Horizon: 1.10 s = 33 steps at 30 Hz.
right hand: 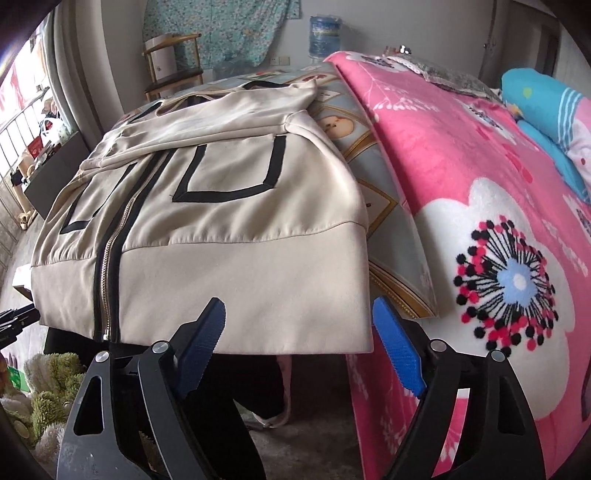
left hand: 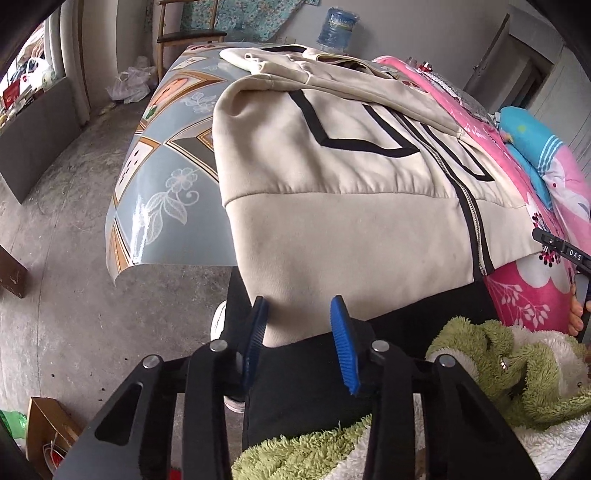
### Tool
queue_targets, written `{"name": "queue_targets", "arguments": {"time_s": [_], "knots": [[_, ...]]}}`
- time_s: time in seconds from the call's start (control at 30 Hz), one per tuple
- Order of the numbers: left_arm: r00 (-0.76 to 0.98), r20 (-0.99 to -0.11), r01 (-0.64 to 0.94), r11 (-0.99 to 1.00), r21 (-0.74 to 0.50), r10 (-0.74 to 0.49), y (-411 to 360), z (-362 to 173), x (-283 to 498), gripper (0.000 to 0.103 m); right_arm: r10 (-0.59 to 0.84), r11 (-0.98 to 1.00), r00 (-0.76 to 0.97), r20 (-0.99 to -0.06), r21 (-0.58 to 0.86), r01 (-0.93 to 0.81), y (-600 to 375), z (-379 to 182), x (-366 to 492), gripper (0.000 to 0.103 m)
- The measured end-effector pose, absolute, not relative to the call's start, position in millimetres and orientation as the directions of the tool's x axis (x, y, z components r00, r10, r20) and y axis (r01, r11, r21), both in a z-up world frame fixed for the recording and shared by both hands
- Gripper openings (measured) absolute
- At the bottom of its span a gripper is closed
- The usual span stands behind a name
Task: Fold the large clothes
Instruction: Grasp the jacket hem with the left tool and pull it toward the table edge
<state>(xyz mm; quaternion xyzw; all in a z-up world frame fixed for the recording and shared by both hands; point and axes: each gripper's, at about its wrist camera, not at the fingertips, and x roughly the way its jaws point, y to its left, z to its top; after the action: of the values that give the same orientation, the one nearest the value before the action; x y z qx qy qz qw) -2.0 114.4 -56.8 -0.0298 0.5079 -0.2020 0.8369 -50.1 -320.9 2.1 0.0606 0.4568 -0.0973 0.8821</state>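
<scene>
A beige zip-up jacket (left hand: 332,177) with black trim lies flat, front up, on a table under a patterned vinyl cloth (left hand: 162,162). Its wide hem hangs over the near edge. My left gripper (left hand: 298,300) stands at the hem's left corner; the blue pads are partly apart with the corner of the hem between them and a gap still showing. In the right wrist view the jacket (right hand: 221,229) fills the left half. My right gripper (right hand: 299,302) stands wide open at the hem's right corner, whose edge lies between the pads, and neither pad presses on it.
A pink flowered blanket (right hand: 480,206) covers the table's right side, with a blue pillow (right hand: 543,107) on it. At the far end stand a wooden chair (left hand: 184,35) and a water bottle (left hand: 338,29). The person's dark trousers (left hand: 314,376) and green fluffy sleeve (left hand: 491,354) are below. A cardboard box (left hand: 48,424) sits on the floor.
</scene>
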Motion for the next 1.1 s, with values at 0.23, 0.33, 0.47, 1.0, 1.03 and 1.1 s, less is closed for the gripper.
{"name": "queue_targets", "arguments": {"time_s": [0.23,0.33,0.47,1.0,1.03,1.1], "knots": [[0.362,-0.837,0.288,0.903,-0.318,-0.41,118,-64,9,0.033,-0.085,0.966,0.553,-0.829,0.066,0.248,-336,-5,-42,0.066],[0.358,-0.839,0.289,0.903,-0.317,-0.409,117,-66,9,0.033,-0.067,0.959,0.547,-0.835,0.098,0.266,-344,-10,-43,0.06],[0.356,-0.843,0.295,0.904,-0.309,-0.404,115,-68,9,0.033,-0.065,0.948,0.551,-0.832,0.122,0.296,-352,-10,-49,0.053],[0.393,-0.81,0.31,0.893,-0.328,-0.434,118,-61,1,0.009,-0.056,0.93,0.563,-0.825,0.161,0.329,-361,-11,-60,0.013],[0.398,-0.804,0.313,0.889,-0.334,-0.442,120,-58,-1,0.008,-0.052,0.931,0.567,-0.822,0.165,0.326,-361,-9,-61,0.01],[0.412,-0.79,0.326,0.883,-0.338,-0.455,120,-49,-5,0.006,-0.048,0.932,0.578,-0.814,0.171,0.318,-360,-5,-63,0.007]]}}
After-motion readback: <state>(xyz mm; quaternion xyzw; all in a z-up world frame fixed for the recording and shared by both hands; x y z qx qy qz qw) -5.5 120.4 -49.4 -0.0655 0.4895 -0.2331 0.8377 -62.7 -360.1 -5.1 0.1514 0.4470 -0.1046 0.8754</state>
